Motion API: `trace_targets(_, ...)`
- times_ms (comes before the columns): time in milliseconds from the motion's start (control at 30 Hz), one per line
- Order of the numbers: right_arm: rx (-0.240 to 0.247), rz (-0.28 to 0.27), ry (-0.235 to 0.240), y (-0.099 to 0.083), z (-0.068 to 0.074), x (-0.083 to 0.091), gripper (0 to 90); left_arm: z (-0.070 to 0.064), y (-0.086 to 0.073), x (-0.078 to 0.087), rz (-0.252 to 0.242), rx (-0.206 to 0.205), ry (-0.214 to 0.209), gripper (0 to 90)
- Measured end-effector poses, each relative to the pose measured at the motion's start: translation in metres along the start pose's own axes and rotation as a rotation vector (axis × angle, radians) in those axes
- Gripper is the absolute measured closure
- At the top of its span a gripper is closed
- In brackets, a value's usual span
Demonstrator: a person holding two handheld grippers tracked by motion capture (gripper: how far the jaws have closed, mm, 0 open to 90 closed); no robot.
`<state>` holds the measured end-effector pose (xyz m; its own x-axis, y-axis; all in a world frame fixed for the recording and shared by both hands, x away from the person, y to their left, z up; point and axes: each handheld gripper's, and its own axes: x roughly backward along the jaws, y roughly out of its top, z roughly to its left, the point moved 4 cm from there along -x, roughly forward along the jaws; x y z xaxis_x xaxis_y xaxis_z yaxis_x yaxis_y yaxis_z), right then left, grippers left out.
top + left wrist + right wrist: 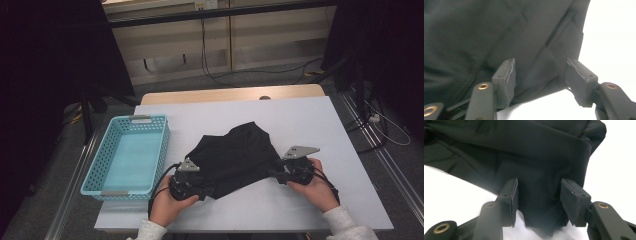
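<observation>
Both tools gape: left tool (539, 75) and right tool (539, 197) each straddle a near edge of the black cloth (232, 155), jaws apart, unclamped.

dim room edges, table (300, 125) glaring white, dark cloth (486, 32) softly blurred.

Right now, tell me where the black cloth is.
In the high view the black cloth lies bunched on the white table, right of the blue basket, with the left gripper and right gripper at its near corners.
</observation>
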<state>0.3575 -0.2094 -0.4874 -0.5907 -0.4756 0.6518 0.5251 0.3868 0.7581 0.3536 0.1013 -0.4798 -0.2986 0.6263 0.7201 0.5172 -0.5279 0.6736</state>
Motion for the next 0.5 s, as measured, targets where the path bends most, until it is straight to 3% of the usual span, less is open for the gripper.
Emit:
trace_targets(67, -0.002, 0.008, 0.000, 0.0004, 0.0018, -0.0023, 58.0, 0.0006, 0.0005, -0.0001, 0.002, 0.007, 0.010, 38.2)
trace_targets(133, 0.017, 0.007, 0.004, 0.0004, 0.0036, -0.0044, 70.0, 0.0033, -0.0009, 0.0008, -0.003, -0.008, 0.039, 47.5)
trace_targets(200, 0.025, 0.007, 0.015, 0.0010, 0.0045, -0.0053, 76.2, 0.0040, -0.0017, 0.0022, 0.001, -0.005, 0.049, 54.3)
trace_targets(267, 0.021, 0.008, 0.016, 0.0015, 0.0039, -0.0054, 81.0, 0.0031, -0.0020, 0.0030, 0.020, -0.041, 0.066, 61.2)
trace_targets(500, 0.006, -0.018, 0.002, 0.0055, -0.0032, -0.0011, 83.6, 0.0064, 0.0025, 0.0048, 0.010, 0.041, 0.044, 80.0)
